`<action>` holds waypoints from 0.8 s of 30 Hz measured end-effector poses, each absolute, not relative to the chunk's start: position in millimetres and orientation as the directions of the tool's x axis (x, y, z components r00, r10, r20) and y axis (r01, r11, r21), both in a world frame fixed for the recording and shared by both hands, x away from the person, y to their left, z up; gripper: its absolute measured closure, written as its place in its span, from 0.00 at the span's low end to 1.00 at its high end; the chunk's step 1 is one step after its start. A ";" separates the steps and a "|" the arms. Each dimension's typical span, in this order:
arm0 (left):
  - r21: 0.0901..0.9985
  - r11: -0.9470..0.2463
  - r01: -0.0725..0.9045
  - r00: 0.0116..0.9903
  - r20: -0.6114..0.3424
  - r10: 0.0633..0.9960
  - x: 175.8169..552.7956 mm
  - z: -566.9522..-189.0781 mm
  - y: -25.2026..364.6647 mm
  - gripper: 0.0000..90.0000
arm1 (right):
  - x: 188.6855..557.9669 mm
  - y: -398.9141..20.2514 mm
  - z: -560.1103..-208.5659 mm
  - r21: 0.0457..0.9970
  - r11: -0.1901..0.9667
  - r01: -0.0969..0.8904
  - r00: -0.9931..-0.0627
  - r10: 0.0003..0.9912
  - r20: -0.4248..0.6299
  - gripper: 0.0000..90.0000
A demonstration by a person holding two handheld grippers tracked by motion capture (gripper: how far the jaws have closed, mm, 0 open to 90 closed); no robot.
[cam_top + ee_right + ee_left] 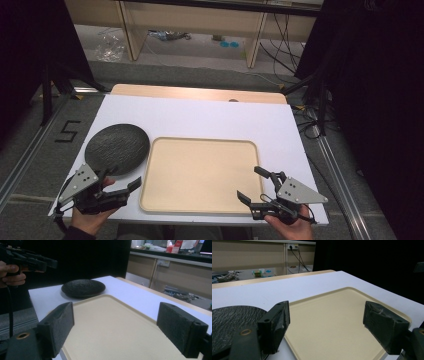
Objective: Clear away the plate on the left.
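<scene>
A dark, rough round plate (117, 147) lies on the left of the white table (200, 115), its edge just beside a beige rectangular tray (200, 172) at the front centre. My left gripper (122, 179) hovers at the front left corner by the plate's near edge, jaws wide open and empty. Its own view has the plate (232, 320) at left and the tray (332, 315) between the open jaws of the left gripper (327, 322). My right gripper (251, 184) is open over the tray's front right corner. In its view, the right gripper (117, 325) faces the tray (112, 322) and plate (83, 287).
A wooden tabletop edge (200, 93) runs behind the white surface. Beyond it stand shelf legs (255, 40) with cables (285, 50) on the floor. Black curtains close off both sides. The other hand with its gripper (27, 261) appears at the upper left of the right gripper view.
</scene>
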State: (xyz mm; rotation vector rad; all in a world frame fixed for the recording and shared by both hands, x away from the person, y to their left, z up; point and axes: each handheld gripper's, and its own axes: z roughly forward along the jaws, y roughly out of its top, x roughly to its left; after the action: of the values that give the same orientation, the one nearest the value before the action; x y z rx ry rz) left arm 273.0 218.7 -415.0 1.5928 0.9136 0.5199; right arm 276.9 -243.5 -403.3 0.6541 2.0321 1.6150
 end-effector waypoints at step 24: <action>0.955 -0.003 0.295 0.546 -0.167 0.821 280.2 -416.5 230.3 0.25 | 276.0 -242.3 -403.2 0.971 0.221 0.087 -0.793 0.606 -0.067 0.17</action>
State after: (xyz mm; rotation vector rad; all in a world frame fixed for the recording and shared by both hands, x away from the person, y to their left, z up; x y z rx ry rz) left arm 280.2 230.3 -416.5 1.5712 0.9784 0.5413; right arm 276.0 -242.3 -403.2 0.6389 2.0667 1.5994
